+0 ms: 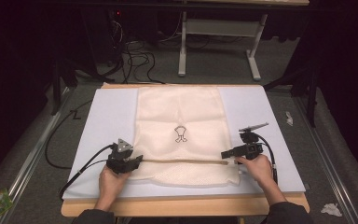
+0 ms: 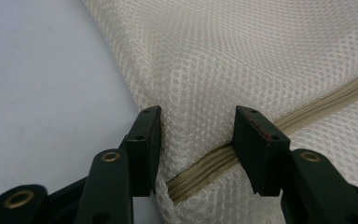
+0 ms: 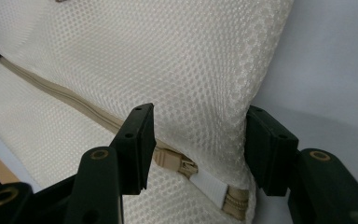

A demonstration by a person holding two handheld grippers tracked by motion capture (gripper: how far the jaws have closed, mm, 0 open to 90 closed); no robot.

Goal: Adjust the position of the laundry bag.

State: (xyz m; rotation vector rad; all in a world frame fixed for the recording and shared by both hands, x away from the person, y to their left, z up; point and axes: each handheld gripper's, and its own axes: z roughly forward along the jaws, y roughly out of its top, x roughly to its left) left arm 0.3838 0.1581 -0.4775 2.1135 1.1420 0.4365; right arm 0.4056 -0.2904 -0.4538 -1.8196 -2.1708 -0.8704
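Cream mesh laundry bag, rectangular, of honeycomb netting with a small printed garment outline at its centre. Location: flat on the pale blue padded mat that covers the wooden table, lengthwise away from the person.

Fastening: beige zip running across the near end of the bag. In the right gripper view its slider and white fabric pull tab sit at the right-hand end, near the bag's edge; the teeth along the rest of the line look closed, so the zipping appears done or almost done (the stretch under the fabric fold is hidden).

Left gripper: at the bag's left edge, jaws on either side of a raised fold over the zip end; they appear to pinch it. The hand rests low on the mat, tool pointing right.

Right gripper: at the opposite edge, pointing left, jaws spread with the bag corner between them, pads apparently off the cloth. Remaining: letting go on both sides.
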